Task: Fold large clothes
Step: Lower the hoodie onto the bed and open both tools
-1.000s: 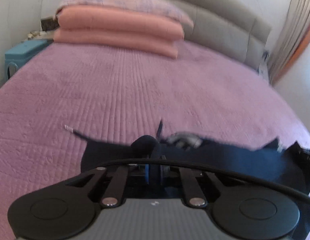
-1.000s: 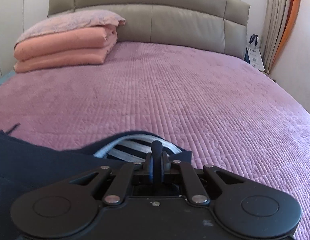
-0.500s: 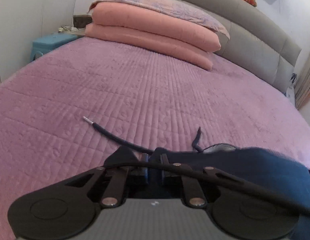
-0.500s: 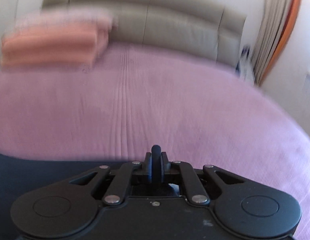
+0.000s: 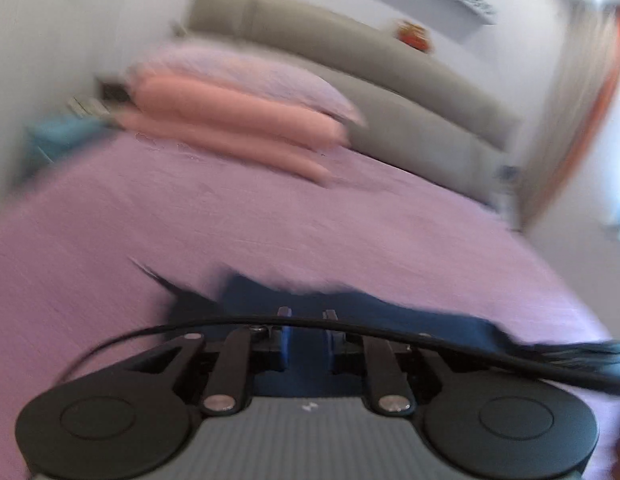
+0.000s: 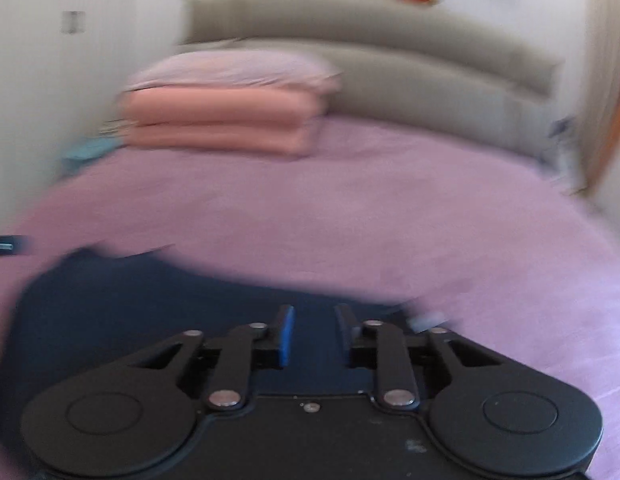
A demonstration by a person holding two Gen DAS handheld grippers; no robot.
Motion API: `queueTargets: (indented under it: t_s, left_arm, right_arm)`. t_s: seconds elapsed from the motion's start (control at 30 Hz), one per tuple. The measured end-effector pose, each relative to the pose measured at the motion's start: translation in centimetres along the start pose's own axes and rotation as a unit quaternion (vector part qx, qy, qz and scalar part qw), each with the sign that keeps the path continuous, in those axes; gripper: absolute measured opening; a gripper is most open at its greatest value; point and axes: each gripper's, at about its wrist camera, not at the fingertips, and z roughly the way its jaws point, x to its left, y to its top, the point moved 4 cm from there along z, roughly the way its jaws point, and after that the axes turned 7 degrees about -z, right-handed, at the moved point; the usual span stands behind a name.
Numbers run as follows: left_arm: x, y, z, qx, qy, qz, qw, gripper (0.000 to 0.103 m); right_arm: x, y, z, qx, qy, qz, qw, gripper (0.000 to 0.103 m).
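A dark navy garment (image 6: pixel 142 300) lies spread on the purple bedspread (image 6: pixel 389 208), near the front. It also shows in the left wrist view (image 5: pixel 389 312). My left gripper (image 5: pixel 307 312) is open, its jaws apart just above the garment's edge. My right gripper (image 6: pixel 313 312) is open too, jaws apart over the navy cloth. Neither holds anything. Both views are blurred by motion.
A stack of pink folded quilts with a lilac pillow (image 6: pixel 226 112) sits at the bed's far left, against the grey padded headboard (image 6: pixel 409 60). A teal bedside stand (image 5: pixel 58 136) is at the left. Curtains (image 5: pixel 581 112) hang at the right.
Both grippers were shut on the navy garment and have opened, letting it go. The garment now lies on the bed. Both cameras have pulled back and up.
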Motion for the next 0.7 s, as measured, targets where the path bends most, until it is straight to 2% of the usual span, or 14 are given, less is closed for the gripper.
queueTargets:
  t_s: [0.03, 0.07, 0.17, 0.2, 0.27, 0.33, 0.43, 0.47, 0.5, 0.53, 0.57, 0.6, 0.63, 0.7]
  left_arm:
    - [-0.4, -1.6, 0.2, 0.02, -0.024, -0.019, 0.9993, 0.02]
    - [-0.5, -3.2, 0.7, 0.036, -0.026, -0.03, 0.9986, 0.02]
    - [1.2, -7.6, 2.7, 0.077, 0.031, -0.05, 0.9953, 0.015]
    - [2.0, -8.8, 3.0, 0.079, 0.037, -0.058, 0.9945, 0.005]
    - [3.8, -9.5, 2.2, 0.062, 0.005, -0.105, 0.9926, 0.004]
    - [5.5, -9.0, 1.1, 0.067, -0.015, -0.193, 0.9789, 0.004]
    - [6.1, -8.5, -2.2, 0.046, 0.021, -0.191, 0.9804, 0.005]
    - [6.7, -8.5, -3.0, 0.046, 0.028, -0.187, 0.981, 0.009]
    - [7.0, -8.9, -3.8, 0.048, 0.046, -0.186, 0.9803, 0.028]
    - [7.6, -9.4, -4.6, 0.051, 0.074, -0.185, 0.9786, 0.036]
    - [8.2, -10.1, -5.1, 0.054, 0.098, -0.184, 0.9766, 0.036]
    - [8.7, -10.8, -5.5, 0.056, 0.103, -0.191, 0.9746, 0.032]
    - [9.1, -11.4, -5.9, 0.055, 0.095, -0.207, 0.9722, 0.031]
    - [9.5, -12.0, -7.1, 0.049, 0.078, -0.234, 0.9679, 0.031]
  right_arm:
    - [1.5, -0.6, 0.3, 0.011, 0.015, 0.004, 1.0, 0.02]
    - [2.9, -1.6, 1.2, 0.026, 0.021, 0.004, 0.999, 0.02]
    - [5.0, -6.5, 5.7, 0.082, 0.004, 0.0, 0.997, 0.02]
    - [5.3, -7.6, 6.0, 0.056, -0.003, -0.005, 0.998, 0.02]
    - [5.9, -8.2, 5.6, 0.029, -0.018, -0.03, 0.999, 0.019]
    - [5.6, -8.1, 5.4, 0.029, -0.013, -0.026, 0.999, 0.019]
    - [3.8, -6.5, 3.1, 0.049, -0.018, -0.01, 0.999, 0.021]
    - [4.0, -6.1, 1.4, 0.032, -0.025, -0.006, 0.999, 0.022]
    - [3.8, -5.8, -0.5, 0.008, -0.026, -0.006, 1.0, 0.027]
    - [3.7, -5.7, -2.0, -0.008, -0.025, -0.009, 1.0, 0.03]
    - [4.0, -6.1, -2.8, -0.017, -0.018, -0.011, 1.0, 0.037]
    - [4.4, -6.9, -2.9, -0.017, -0.003, -0.013, 1.0, 0.037]
    - [4.9, -8.2, -2.3, -0.008, 0.015, -0.013, 1.0, 0.037]
    - [5.6, -11.1, -0.3, 0.027, 0.007, -0.015, 0.999, 0.035]
